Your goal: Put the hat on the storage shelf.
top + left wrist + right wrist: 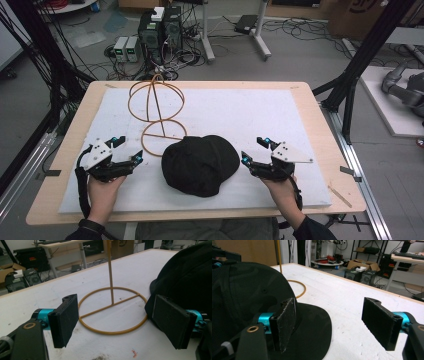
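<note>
Black cap (200,164) lying at the near middle of the white-padded desk (260,115), touching the base ring of a tan wire hat stand (156,107) just behind it. Left gripper (127,152) just left of the cap, fingers (63,320) spread apart, nothing between them. Right gripper (255,151) just right of the cap, fingers (380,322) likewise wide apart, brim beside the left one.

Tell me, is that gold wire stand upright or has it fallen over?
Upright. The wire stand has its ring base flat on the white mat, and its post rises straight to the rounded top. The black cap lies beside it.
</note>
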